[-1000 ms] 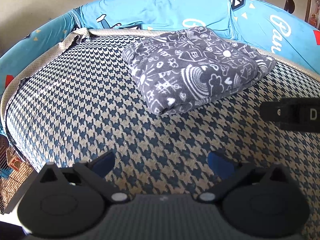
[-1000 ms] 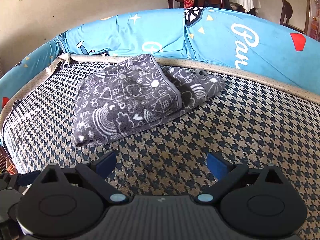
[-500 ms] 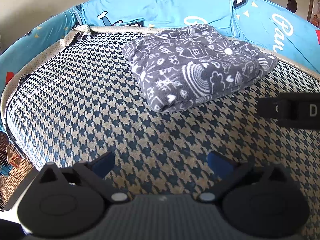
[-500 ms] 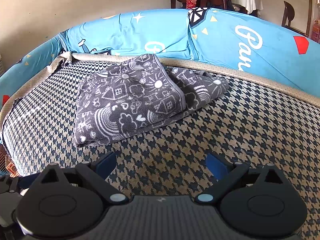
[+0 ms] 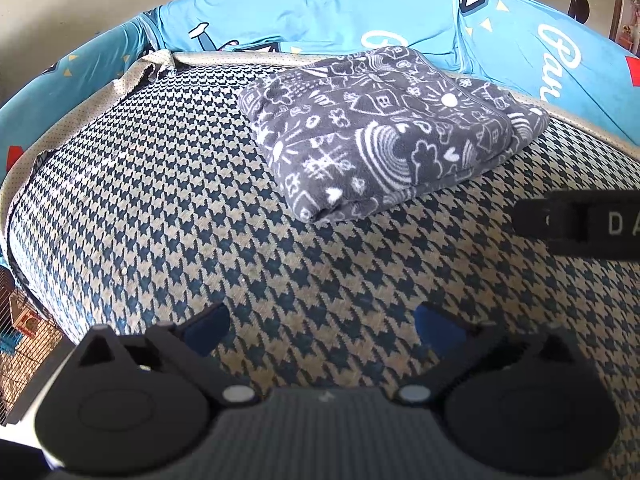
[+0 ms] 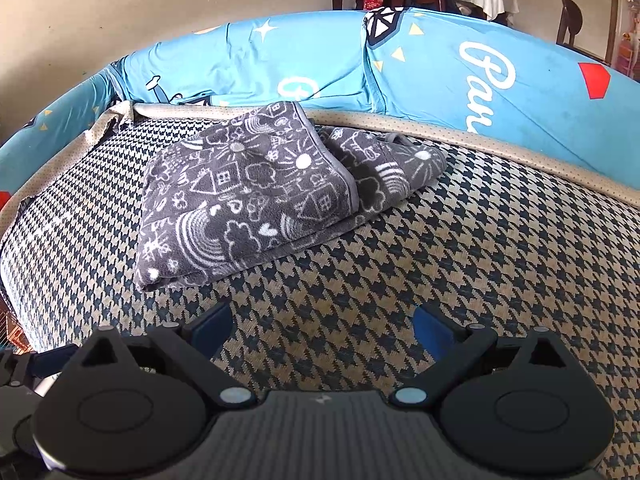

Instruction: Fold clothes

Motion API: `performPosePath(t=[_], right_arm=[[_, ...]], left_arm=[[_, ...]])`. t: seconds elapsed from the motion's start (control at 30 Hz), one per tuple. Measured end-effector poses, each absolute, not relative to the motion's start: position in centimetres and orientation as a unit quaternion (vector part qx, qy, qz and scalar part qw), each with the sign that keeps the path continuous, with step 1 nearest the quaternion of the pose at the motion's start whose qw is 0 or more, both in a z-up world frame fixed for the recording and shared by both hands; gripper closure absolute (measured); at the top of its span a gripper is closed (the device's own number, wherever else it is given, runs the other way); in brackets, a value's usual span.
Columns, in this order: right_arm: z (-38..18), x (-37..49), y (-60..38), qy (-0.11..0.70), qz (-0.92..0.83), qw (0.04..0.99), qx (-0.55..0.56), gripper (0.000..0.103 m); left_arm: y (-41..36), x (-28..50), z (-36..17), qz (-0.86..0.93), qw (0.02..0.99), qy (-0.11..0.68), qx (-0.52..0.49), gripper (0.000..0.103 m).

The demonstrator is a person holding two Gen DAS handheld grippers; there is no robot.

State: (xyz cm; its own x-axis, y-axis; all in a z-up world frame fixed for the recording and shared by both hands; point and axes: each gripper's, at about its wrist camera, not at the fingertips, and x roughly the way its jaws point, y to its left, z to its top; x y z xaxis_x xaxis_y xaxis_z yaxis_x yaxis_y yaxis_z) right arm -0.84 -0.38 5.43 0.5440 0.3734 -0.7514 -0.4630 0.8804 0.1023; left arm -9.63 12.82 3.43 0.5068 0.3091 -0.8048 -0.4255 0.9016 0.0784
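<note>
Left gripper [image 5: 322, 330]: jaws released, holding nothing, poised over the houndstooth cushion [image 5: 160, 200]. Grey doodle-print garment [image 5: 384, 132] lies folded on that cushion toward the back, near the blue backrest cover [image 5: 304, 16], well apart from both grippers. Right gripper [image 6: 322, 328]: jaws likewise spread and empty, over bare cushion; the garment sits ahead and to its left.
</note>
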Motion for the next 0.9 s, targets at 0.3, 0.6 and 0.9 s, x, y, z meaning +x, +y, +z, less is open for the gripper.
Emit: performPosePath(t=[0.3, 0.6, 0.9], right_arm=[[5.37, -0.89, -0.27, 0.414, 0.240, 0.876, -0.056, 0.005], [5.25, -0.89, -0.17, 0.415, 0.240, 0.875, -0.059, 0.005], [5.14, -0.93, -0.06, 0.416, 0.241, 0.875, -0.061, 0.005]], left_arm=[[12.90, -9.62, 3.37, 0.213, 0.864, 0.452, -0.066, 0.000], [12.98, -9.68, 3.39, 0.216, 0.863, 0.452, -0.066, 0.000], [13.00, -9.67, 3.31, 0.216, 0.861, 0.455, -0.065, 0.000]])
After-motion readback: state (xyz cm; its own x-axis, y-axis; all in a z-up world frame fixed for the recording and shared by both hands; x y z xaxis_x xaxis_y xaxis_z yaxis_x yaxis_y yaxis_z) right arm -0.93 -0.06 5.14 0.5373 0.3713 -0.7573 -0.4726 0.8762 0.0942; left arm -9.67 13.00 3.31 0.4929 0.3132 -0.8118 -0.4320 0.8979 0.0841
